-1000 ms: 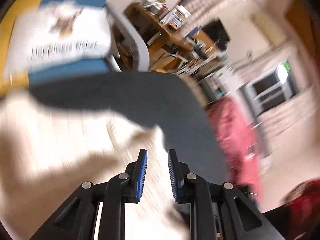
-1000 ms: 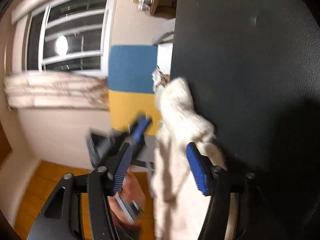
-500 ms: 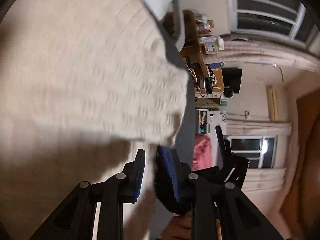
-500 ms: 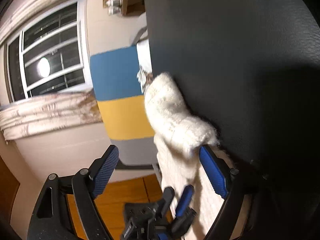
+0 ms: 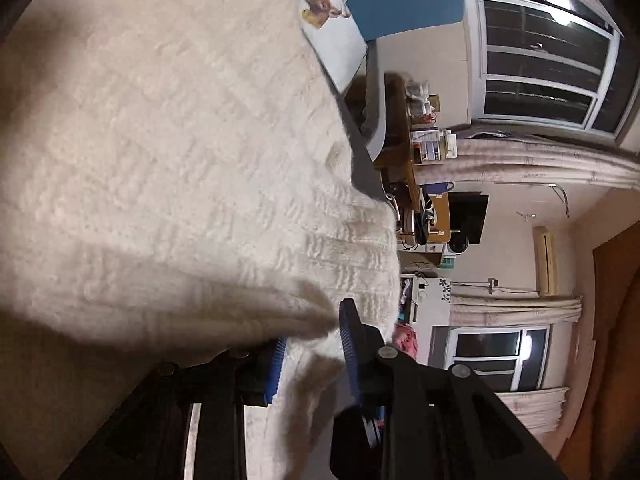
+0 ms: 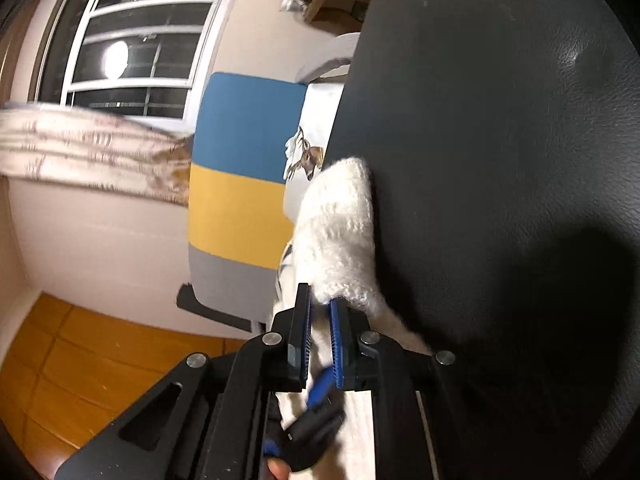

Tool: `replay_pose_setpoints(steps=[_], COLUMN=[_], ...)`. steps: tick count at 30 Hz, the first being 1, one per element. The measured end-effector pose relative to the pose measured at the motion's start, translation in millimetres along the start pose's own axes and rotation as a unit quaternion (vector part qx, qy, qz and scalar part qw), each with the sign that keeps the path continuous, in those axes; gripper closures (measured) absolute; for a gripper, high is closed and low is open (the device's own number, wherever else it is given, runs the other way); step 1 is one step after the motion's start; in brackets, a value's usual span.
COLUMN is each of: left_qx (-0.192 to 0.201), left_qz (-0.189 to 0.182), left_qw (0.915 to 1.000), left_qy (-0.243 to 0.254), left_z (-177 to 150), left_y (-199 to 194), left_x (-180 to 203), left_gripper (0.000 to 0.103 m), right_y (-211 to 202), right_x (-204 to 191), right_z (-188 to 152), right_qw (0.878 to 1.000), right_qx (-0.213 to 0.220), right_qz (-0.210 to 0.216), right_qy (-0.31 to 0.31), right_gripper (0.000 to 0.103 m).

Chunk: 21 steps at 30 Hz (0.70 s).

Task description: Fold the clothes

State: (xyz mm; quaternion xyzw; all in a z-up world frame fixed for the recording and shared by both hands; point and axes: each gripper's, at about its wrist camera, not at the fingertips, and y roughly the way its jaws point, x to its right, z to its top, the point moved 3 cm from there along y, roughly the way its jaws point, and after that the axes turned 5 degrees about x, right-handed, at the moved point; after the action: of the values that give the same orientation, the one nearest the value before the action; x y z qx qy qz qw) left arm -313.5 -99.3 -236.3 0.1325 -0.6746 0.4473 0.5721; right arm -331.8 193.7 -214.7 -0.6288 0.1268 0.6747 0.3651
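Right gripper (image 6: 320, 334): you are clamping its jaws together on a fold of the cream knitted sweater (image 6: 338, 236); the blue pads are pressing the knit from both sides, almost meeting.
Left gripper (image 5: 312, 354): you are closing its jaws with the sweater's thick folded edge lying between them; the left pad is sitting half under the fold, and whether the pads are already pressing the knit I cannot tell. In the right wrist view this gripper is showing low in the frame, just below the right one.
Sweater: it is lying on the dark surface (image 6: 500, 120), bunched near its edge. In the left wrist view it is filling most of the frame, its ribbed hem running across just ahead of the jaws.
Surface: black and leathery, it is carrying the sweater and a large shadow to the right.
Beyond the surface: a white cloth with a deer print (image 6: 306, 158) is lying just past the sweater, beside a blue, yellow and grey panel (image 6: 240, 184).
Farther off: barred windows (image 5: 540, 60), pale curtains (image 5: 540, 156) and a cluttered wooden desk (image 5: 404, 148) are standing by the wall.
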Motion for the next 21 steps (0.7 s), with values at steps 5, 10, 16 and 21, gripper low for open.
replay_pose_setpoints(steps=[5,10,16,21], left_qx=[-0.023,-0.060,-0.034,-0.001], left_qz=[0.064,0.050,0.039,0.079], left_qw=[0.9951,0.9946,0.9805,0.9586], left_qy=[0.072,0.068,0.189,0.274], left_z=[-4,-6,-24,-16], left_y=[7,-3,-15,-8], left_x=[7,17,61,76], left_gripper=[0.092,0.082,0.082,0.081], right_y=[-18,-30,0,72], right_x=[4,-17,-73,-75], right_z=[-13,-4,64,90], right_qw=[0.996,0.981,0.970,0.938], right_qx=[-0.019,-0.060,-0.115,-0.197], right_qz=[-0.057,-0.092,-0.040,-0.123], right_qy=[-0.064,-0.160,-0.212,-0.257], right_gripper=[0.093,0.078,0.014,0.014])
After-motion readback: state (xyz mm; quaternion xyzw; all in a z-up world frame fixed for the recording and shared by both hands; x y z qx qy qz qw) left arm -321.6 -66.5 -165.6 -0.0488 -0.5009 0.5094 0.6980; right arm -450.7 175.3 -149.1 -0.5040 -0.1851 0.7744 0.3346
